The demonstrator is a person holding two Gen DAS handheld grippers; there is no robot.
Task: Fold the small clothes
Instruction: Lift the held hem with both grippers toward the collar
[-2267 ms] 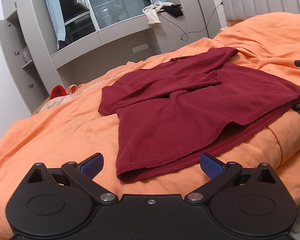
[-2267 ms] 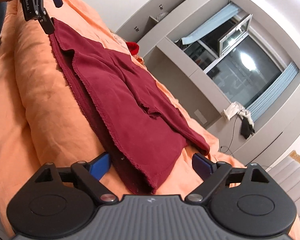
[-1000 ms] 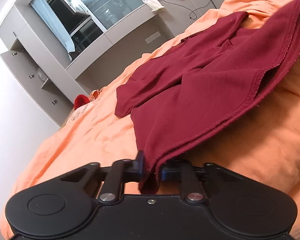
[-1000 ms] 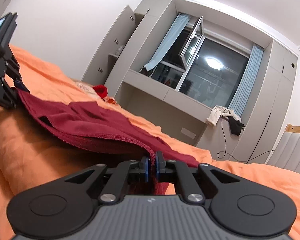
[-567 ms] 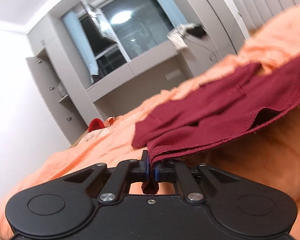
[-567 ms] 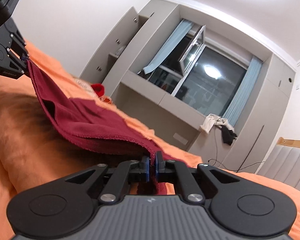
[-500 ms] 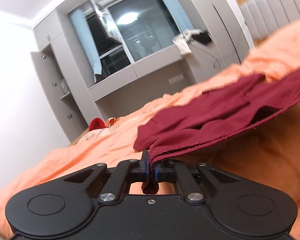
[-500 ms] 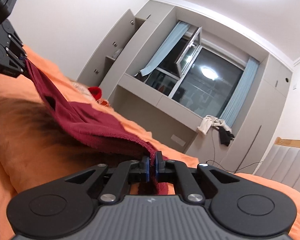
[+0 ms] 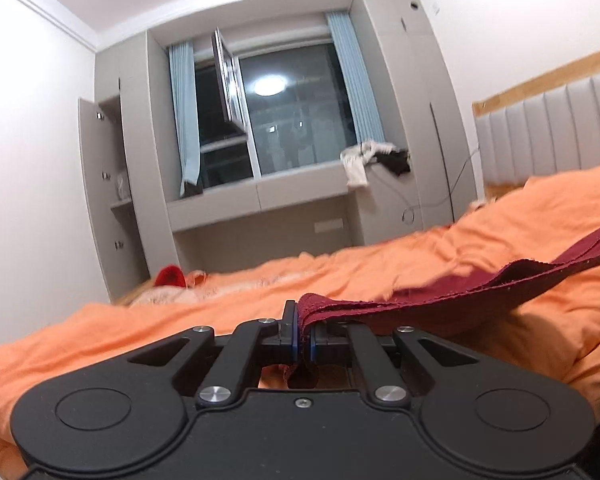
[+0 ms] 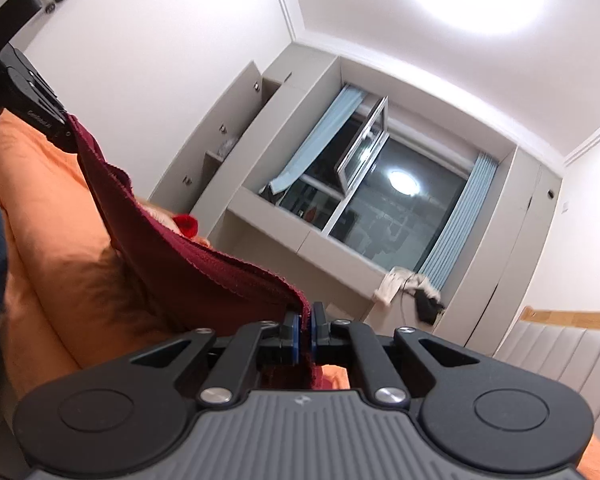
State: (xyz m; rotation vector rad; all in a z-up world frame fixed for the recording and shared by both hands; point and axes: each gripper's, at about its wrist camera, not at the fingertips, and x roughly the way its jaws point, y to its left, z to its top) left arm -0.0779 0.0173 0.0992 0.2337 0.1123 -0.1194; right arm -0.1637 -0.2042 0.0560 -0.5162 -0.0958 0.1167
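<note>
Two grippers hold one dark red garment (image 9: 452,300) between them, above one orange bed (image 9: 140,320). The left gripper (image 9: 303,336) has its jaws pressed together on a hem corner, which bunches over the pads and hangs a little below them. From there the cloth runs off to the right of that gripper and leaves the view at the right edge. The right gripper (image 10: 305,334) is likewise clamped on another part of the hem, with a scrap of cloth hanging below its pads. From it the garment stretches up and to the left to the left gripper, seen there at the far left with the cloth at its tip. The stretched edge hangs clear of the bed, casting a shadow beneath. Ahead of both grippers stands one window (image 9: 296,120) with two blue curtains (image 9: 184,120). One small pile of clothes (image 9: 374,158) lies on the ledge, and one red item (image 9: 171,276) sits at the bed's far edge.
</note>
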